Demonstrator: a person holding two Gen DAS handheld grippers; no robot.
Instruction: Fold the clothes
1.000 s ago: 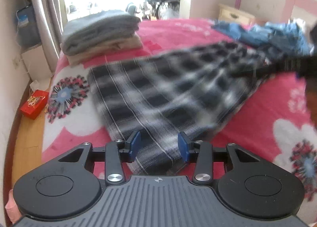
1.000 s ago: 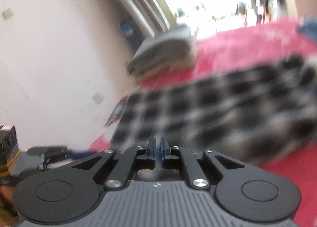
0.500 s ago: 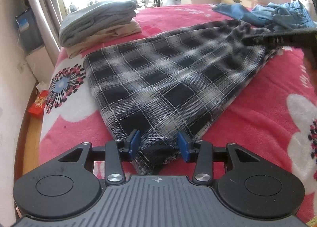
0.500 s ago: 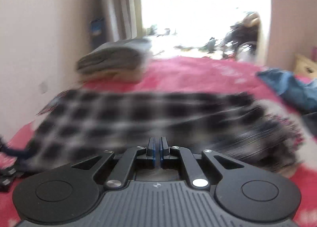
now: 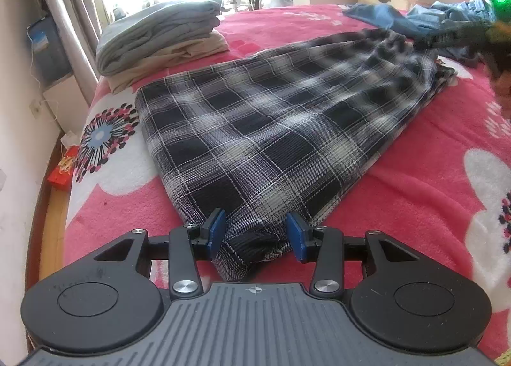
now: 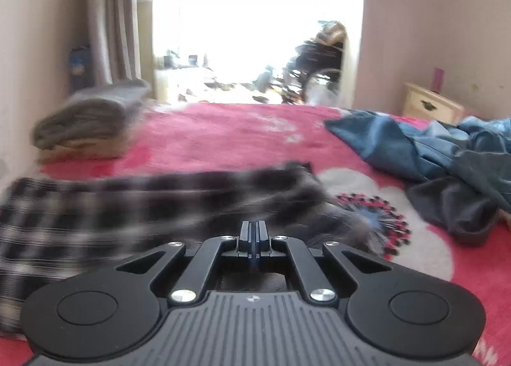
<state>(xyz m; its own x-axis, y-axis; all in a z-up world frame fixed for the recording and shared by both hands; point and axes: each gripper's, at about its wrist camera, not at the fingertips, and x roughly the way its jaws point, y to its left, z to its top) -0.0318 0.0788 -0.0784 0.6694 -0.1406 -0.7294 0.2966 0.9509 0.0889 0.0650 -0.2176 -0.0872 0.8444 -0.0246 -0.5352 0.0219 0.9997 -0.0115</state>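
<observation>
While the plaid garment [image 5: 268,130] lay spread on the pink bedspread [image 5: 415,181], its long axis ran from a narrow end at six o'clock in the left wrist view up toward two o'clock, where it bunched. The left tongs [image 5: 255,235] stood spread, their blue pads either side of that near end without pressing it. The right tongs [image 6: 253,236] were pressed together; cloth sat blurred beneath them, and I cannot tell whether any was pinched. Judging by this, each hand had one end, the left nearer the narrow tip. A folded stack [image 5: 159,37] sat at eleven o'clock, loose blue clothes [image 5: 424,15] at one o'clock.
</observation>
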